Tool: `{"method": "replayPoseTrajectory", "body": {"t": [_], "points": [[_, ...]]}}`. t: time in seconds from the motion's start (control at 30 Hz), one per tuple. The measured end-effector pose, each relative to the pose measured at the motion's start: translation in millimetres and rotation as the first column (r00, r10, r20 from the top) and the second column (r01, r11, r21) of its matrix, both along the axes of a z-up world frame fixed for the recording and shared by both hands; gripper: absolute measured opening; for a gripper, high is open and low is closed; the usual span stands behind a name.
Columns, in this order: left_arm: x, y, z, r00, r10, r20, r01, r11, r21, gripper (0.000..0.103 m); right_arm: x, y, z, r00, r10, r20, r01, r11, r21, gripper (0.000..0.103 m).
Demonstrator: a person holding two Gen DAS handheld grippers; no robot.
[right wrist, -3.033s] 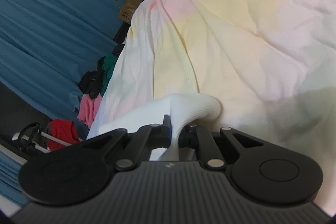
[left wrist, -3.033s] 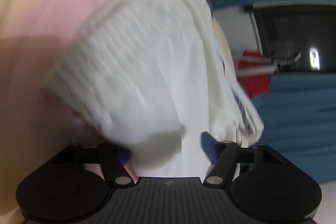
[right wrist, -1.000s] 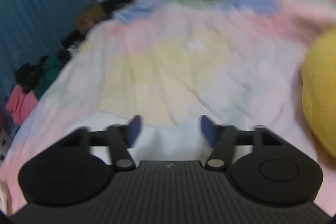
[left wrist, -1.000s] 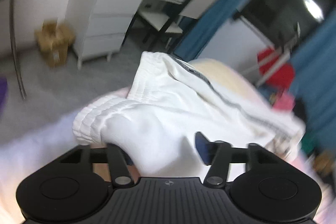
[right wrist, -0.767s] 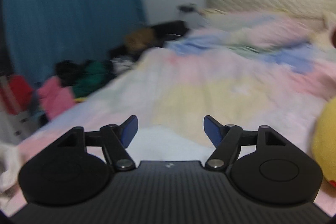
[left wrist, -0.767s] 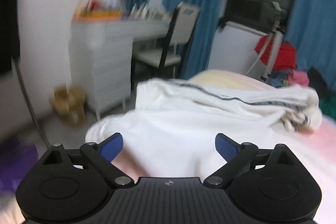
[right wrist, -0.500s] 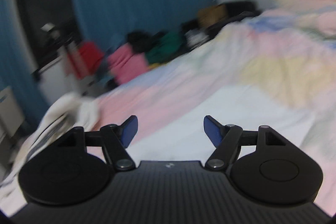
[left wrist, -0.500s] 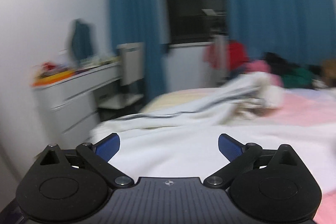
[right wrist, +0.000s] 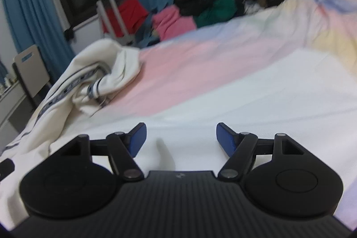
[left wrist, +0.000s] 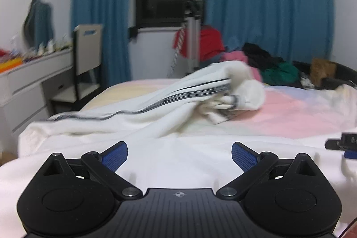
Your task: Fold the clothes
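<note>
- Pastel patchwork bedsheet; blue curtains behind bed.
- Crumpled white striped garment on sheet.
- Left gripper, right gripper: both wide apart, gripping nothing, over flat white cloth.

A bed with a pastel pink, yellow and blue cover carries a flat white garment near the cameras and a crumpled cream garment with dark striped trim behind it.

Right gripper jaws released white garment, both lifted clear
</note>
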State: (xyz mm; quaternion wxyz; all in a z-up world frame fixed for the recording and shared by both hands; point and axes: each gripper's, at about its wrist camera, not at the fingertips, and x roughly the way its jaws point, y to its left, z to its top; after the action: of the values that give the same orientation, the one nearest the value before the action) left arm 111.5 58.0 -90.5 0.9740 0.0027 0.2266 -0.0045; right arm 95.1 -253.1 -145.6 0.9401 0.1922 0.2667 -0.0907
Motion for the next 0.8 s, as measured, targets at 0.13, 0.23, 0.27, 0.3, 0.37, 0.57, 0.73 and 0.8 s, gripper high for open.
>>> {"method": "replayPoseTrajectory", "body": {"t": [0.13,0.23,0.27,0.3,0.37,0.57,0.73,0.8], "points": [[14.5,71.0,36.3,0.993,0.118,-0.004,-0.118,0.992,-0.055,0.100,6.9,6.9,-6.6,0.999,0.041,-0.021,-0.041,0.999,0.015,0.072],[34.8,145.3,63.1,0.978,0.207,-0.001,-0.206,0.971,-0.123,0.100,3.7,5.4,-10.0,0.999,0.042,-0.030,-0.041,0.999,0.031,0.072],[45.9,173.4,65.0,0.973,0.231,-0.012,-0.231,0.965,-0.122,0.100,3.7,5.0,-10.2,0.999,0.038,-0.033,-0.037,0.999,0.033,0.072],[57.7,201.7,65.4,0.966,0.257,-0.029,-0.259,0.960,-0.110,0.101,3.9,4.8,-10.0,0.999,0.034,-0.035,-0.032,0.999,0.033,0.072],[78.1,250.2,55.0,0.944,0.306,-0.126,-0.317,0.945,-0.079,0.100,4.9,4.7,-9.8,0.999,0.026,-0.038,-0.025,0.999,0.031,0.072],[112.9,348.6,1.8,0.895,0.233,-0.380,-0.331,0.919,-0.215,0.099,14.9,12.8,-12.4,0.997,0.039,-0.059,-0.038,0.999,0.017,0.072],[134.8,358.5,-34.4,0.894,0.122,-0.431,-0.254,0.930,-0.264,0.090,26.1,23.9,-15.1,0.996,0.048,-0.078,-0.049,0.999,-0.012,0.072],[146.7,362.1,-48.0,0.868,0.148,-0.474,-0.286,0.930,-0.232,0.065,30.7,28.2,-17.8,0.995,0.051,-0.090,-0.053,0.998,-0.021,0.072]]}}
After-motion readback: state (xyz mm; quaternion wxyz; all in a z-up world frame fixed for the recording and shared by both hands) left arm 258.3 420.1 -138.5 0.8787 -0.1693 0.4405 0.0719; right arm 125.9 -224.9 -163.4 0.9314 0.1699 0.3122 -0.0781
